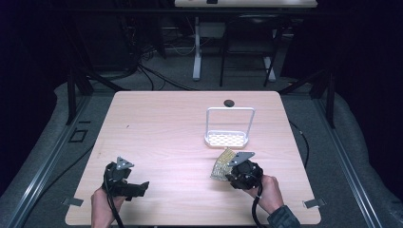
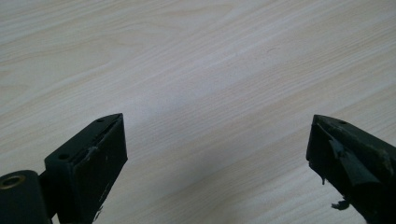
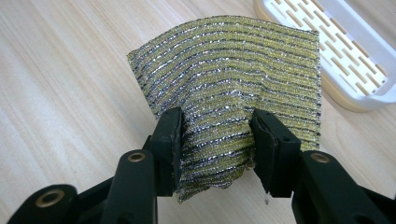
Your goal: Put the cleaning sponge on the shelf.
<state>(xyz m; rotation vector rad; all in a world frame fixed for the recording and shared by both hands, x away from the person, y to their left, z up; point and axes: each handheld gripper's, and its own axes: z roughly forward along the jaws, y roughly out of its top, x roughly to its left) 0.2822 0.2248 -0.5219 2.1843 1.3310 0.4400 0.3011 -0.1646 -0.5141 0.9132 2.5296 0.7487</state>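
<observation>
A yellow and silver striped scouring sponge (image 3: 233,79) is pinched at its near edge between the black jaws of my right gripper (image 3: 215,135), which is shut on it and holds it above the wooden table (image 1: 161,123). From above, the sponge (image 1: 223,164) sticks out ahead of the right gripper (image 1: 233,170), just in front of a white slotted rack (image 1: 227,138) with a tall handle. The rack's slotted base (image 3: 336,56) lies close beyond the sponge. My left gripper (image 1: 142,186) rests near the front left of the table, its jaws wide apart over bare wood (image 2: 215,70).
A small black disc (image 1: 229,102) lies at the far edge of the table behind the rack. Beyond the table are the legs of a desk (image 1: 197,52) and cables on a dark floor. Metal rails run along both sides.
</observation>
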